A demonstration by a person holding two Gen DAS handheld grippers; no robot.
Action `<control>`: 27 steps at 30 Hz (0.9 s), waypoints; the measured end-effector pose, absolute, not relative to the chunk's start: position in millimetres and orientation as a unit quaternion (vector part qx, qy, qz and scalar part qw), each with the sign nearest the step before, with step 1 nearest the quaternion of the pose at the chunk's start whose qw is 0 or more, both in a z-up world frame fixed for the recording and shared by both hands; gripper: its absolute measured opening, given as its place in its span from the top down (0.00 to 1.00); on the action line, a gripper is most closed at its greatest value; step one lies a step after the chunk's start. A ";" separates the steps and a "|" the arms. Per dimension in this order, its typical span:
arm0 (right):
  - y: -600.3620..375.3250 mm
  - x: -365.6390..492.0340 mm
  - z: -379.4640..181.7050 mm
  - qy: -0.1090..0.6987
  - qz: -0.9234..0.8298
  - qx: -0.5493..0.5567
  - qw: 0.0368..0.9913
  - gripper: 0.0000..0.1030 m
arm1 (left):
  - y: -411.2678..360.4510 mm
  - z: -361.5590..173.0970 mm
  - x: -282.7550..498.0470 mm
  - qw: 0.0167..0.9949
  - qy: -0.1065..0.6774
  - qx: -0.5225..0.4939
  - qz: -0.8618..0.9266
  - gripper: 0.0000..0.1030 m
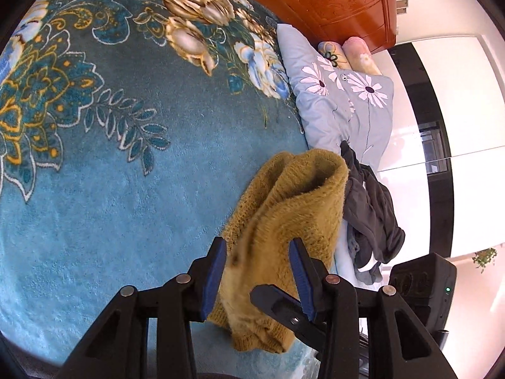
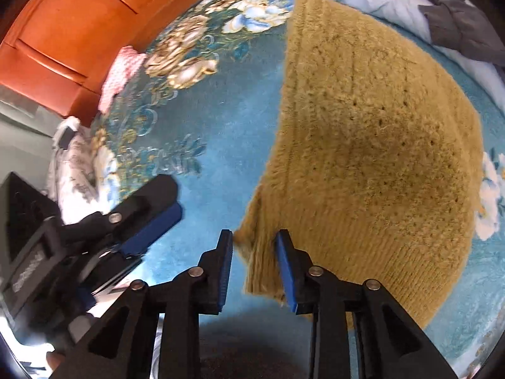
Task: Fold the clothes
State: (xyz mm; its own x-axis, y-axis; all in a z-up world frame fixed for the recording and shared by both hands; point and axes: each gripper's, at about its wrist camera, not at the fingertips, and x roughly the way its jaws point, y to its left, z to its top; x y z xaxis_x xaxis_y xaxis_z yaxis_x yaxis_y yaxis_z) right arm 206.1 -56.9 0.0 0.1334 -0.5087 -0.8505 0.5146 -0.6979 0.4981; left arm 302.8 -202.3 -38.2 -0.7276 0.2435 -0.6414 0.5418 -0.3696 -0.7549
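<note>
Bed [image 1: 126, 208]: one, covered by a blue floral blanket; it carries every garment in view.
Mustard sweater [image 2: 372, 145]: one, the garment being folded; it lies on the blanket, partly doubled over, with one corner bunched between the right jaws.
Grey garment [image 1: 372, 214]: one, crumpled just beside the sweater's far edge, near the flowered pillow [image 1: 344, 101].
Left hand-held gripper [image 1: 258, 271]: one; jaws stand partly spread with a thick fold of sweater between them, though whether the pads press the knit cannot be told.
Right hand-held gripper [image 2: 254, 267]: one; jaws stand apart around the sweater corner, pads seemingly clear of it.
Step in hand: laying the fold down, judged from the slack jaws.
Doing it well: both corners probably need setting level and edge to edge before full release, since loose knit slumps and the grey garment could snag.
</note>
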 end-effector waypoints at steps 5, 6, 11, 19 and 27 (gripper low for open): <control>12.8 190.8 24.5 -0.063 -0.717 0.596 0.356 0.56 | -195.6 -50.5 295.4 0.097 0.547 0.382 -0.739 0.49; 33.5 185.0 26.1 -0.089 -0.731 0.587 0.336 0.47 | -194.1 -55.5 293.0 0.092 0.552 0.388 -0.732 0.47; 135.6 169.9 -24.7 -0.230 -0.711 0.637 0.187 0.27 | -189.2 -78.2 284.0 0.076 0.582 0.423 -0.691 0.47; 146.8 166.4 -73.3 -0.345 -0.641 0.661 0.178 0.27 | -190.4 -83.8 289.3 0.067 0.608 0.407 -0.678 0.45; 118.9 178.4 -77.1 -0.311 -0.667 0.656 0.169 0.26 | -196.4 -81.2 292.6 0.065 0.616 0.389 -0.682 0.44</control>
State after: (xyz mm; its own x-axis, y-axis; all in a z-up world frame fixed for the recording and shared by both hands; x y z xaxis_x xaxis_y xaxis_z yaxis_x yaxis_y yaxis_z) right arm 178.4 118.9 -77.1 -0.0820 -0.6332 -0.7696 -0.1818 -0.7498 0.6362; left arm 292.6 -196.4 -81.2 -0.6885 0.3915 -0.6104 0.5678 -0.2325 -0.7896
